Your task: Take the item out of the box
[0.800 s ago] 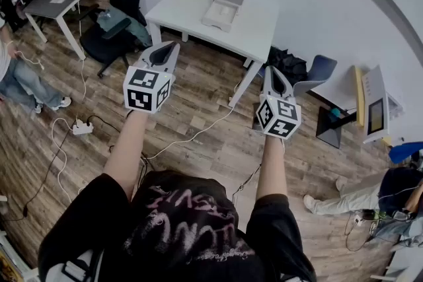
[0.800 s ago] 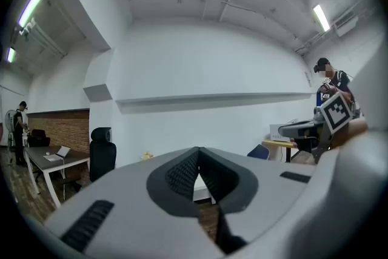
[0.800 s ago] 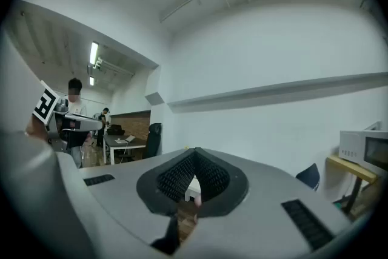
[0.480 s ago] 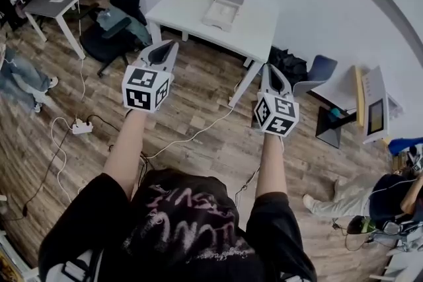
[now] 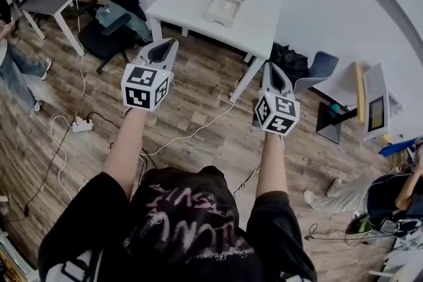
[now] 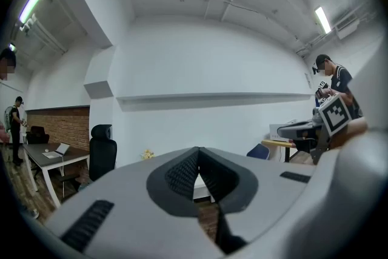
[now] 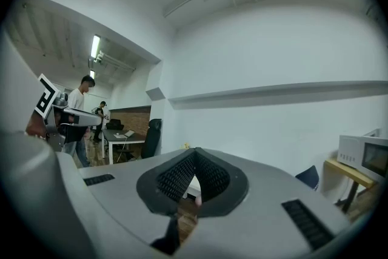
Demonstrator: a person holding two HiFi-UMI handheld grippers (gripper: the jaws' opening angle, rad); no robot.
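Probably a carry pose: left gripper [image 5: 166, 48] and right gripper [image 5: 271, 72] level mid-frame, jaws closed, empty. Nothing reachable: box [image 5: 226, 2] sits on white table [image 5: 254, 24], upper centre.

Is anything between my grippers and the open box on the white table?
Nothing visible: only wood-plank floor lies between the left gripper, the right gripper and the white table bearing the open pale box.
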